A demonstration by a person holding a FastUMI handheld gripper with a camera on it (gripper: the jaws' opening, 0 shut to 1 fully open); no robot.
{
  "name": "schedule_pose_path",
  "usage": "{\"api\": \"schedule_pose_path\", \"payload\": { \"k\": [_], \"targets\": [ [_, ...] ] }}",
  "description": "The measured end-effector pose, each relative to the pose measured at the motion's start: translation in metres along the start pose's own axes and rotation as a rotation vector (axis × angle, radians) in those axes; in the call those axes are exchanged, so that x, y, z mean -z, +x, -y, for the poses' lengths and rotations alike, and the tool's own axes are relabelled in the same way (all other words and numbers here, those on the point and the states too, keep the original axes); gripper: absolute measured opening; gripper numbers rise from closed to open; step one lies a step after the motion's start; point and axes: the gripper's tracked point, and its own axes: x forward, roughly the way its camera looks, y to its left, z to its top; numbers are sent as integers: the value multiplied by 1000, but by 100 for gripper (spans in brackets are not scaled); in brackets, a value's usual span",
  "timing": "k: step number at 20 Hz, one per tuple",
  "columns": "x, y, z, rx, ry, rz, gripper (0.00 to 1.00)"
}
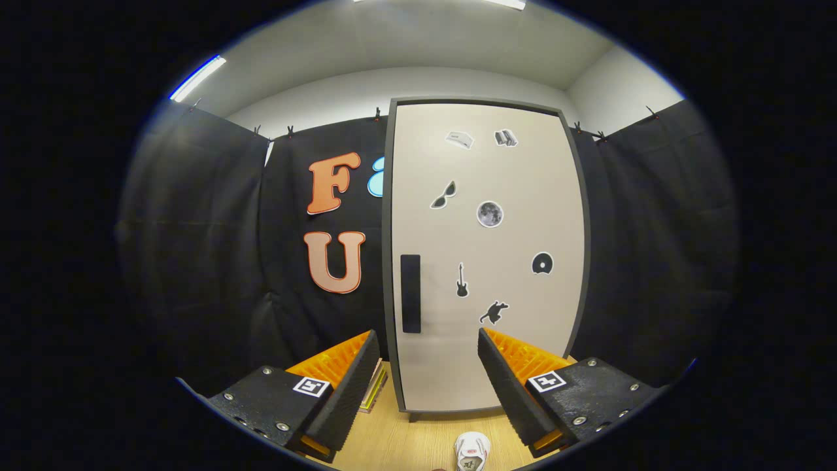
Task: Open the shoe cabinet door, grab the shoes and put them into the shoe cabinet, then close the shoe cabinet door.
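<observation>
Before the closed shoe cabinet door, the fingers stood wide apart, empty; a white shoe lay on the surface below them.

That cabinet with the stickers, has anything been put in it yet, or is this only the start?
Only the start, by the look of it. The cabinet door is shut, and its dark handle is untouched. The hand-held gripper is open and holds nothing. A white shoe lies on the wooden floor before the cabinet. Opening, loading and closing all remain.

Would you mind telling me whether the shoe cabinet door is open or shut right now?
Shut: the shoe cabinet door sits flush in its dark frame, black handle untouched, beyond the open gripper.
</observation>
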Motion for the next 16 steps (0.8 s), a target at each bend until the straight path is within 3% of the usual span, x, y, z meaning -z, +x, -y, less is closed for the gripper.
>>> {"api": "schedule_pose_path", "payload": {
  "k": [16],
  "targets": [
    [7,146,-21,33,1,-8,92]
  ]
}}
